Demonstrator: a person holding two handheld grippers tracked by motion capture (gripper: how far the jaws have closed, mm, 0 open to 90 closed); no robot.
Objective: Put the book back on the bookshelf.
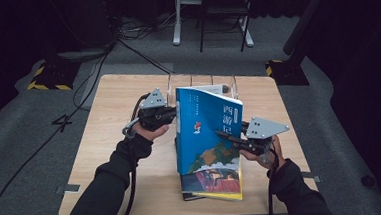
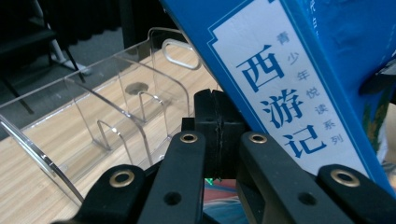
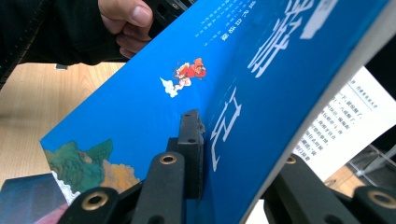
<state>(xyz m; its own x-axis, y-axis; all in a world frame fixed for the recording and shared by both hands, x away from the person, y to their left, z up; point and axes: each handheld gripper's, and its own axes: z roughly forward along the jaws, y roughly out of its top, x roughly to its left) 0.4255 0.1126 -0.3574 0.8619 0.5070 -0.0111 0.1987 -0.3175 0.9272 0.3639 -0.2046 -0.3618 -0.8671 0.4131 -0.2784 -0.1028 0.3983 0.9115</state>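
1. Two claws carry one blue book [image 1: 207, 131] above the worktop [image 1: 115, 142]: left claw [image 1: 171, 113] closed at its spine, right claw [image 1: 230, 137] clamping its edge.
2. Lifting is done; slotting it into the clear rack [image 1: 202, 82] remains, judging by position.

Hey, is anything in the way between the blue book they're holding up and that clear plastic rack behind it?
Nothing visible blocks it. The blue book is raised between the left gripper and right gripper, and the clear rack behind it has open slots; other books lie below.
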